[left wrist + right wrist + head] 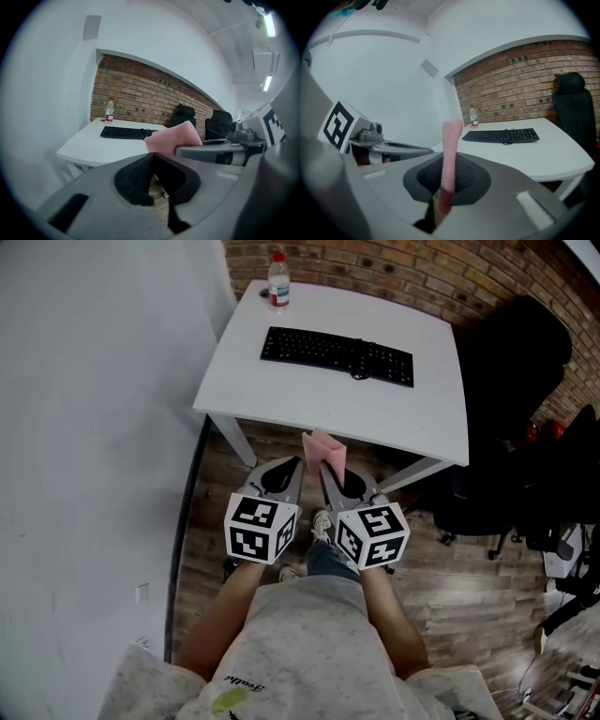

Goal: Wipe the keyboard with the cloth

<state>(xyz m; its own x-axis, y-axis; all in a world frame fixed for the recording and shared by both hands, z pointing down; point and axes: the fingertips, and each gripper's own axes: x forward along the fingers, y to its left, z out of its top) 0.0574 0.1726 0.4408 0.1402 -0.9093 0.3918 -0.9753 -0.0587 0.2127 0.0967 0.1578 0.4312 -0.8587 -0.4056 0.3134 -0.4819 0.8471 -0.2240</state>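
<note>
1. The wiping is judged not yet begun: the keyboard [337, 356] lies untouched across the middle of the white worktop [319, 404], somewhat nearer its far edge, and nothing rests on it but its own cable.
2. The cloth [324, 447], pink and folded, is held in the air short of the worktop's near edge, well apart from the keyboard. The pick-up can therefore be counted as done.
3. What is left, as judged from this, is the whole of the work: the cloth has to be carried over the near edge, lowered onto the keys and drawn along them.
4. The right gripper [448, 159] is seen pinching the cloth, its jaws pressed onto the lower part while the rest stands upright above them.
5. The left gripper [154, 153] is seen with its jaws pressed together at the tips and nothing between them; it is held just beside the right one.
6. A water bottle [278, 279] is seen at the far left corner, apart from the keyboard.
</note>
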